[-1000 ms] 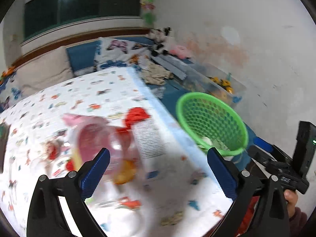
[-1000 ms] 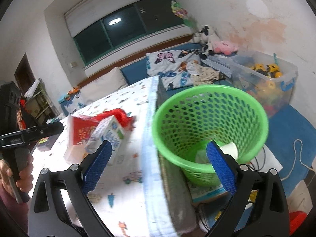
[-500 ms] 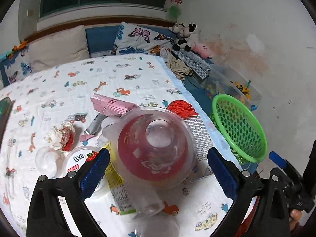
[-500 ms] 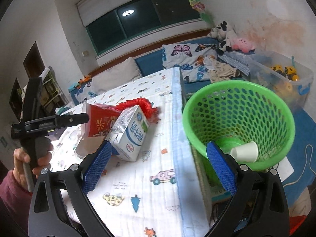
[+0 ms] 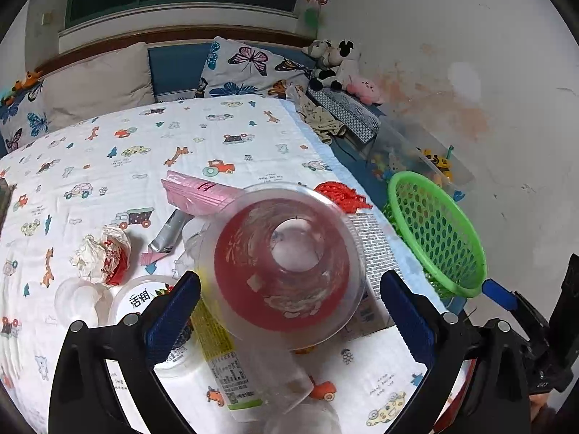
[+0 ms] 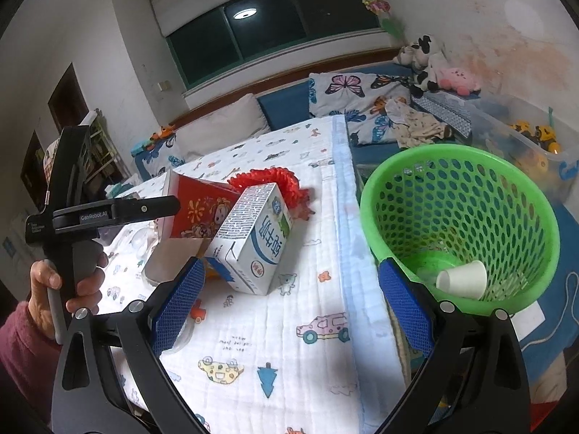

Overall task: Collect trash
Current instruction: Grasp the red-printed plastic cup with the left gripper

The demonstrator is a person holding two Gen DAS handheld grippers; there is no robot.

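Note:
Trash lies on a table with a cartoon-print cloth (image 5: 152,152). In the left wrist view a clear plastic cup with red print (image 5: 282,264) lies mouth toward me between the fingers of my open left gripper (image 5: 289,307), with no visible contact. Around it lie a pink wrapper (image 5: 195,195), a crumpled paper ball (image 5: 99,255), a round lidded tub (image 5: 144,296) and a red net (image 5: 342,195). My right gripper (image 6: 289,300) is open and empty above the table edge, near a milk carton (image 6: 253,238). A green basket (image 6: 459,224) holds a paper cup (image 6: 461,278).
The basket (image 5: 434,231) stands off the table's right edge, on the floor side. A clear bin of toys (image 6: 524,144) sits behind it. Cushions (image 5: 249,68) and plush toys (image 5: 336,61) line the bench at the back. A red box (image 6: 197,209) leans behind the carton.
My left gripper swung left from the basket side to face the trash pile and closed in on the clear cup. My right gripper drew back from the basket toward the table.

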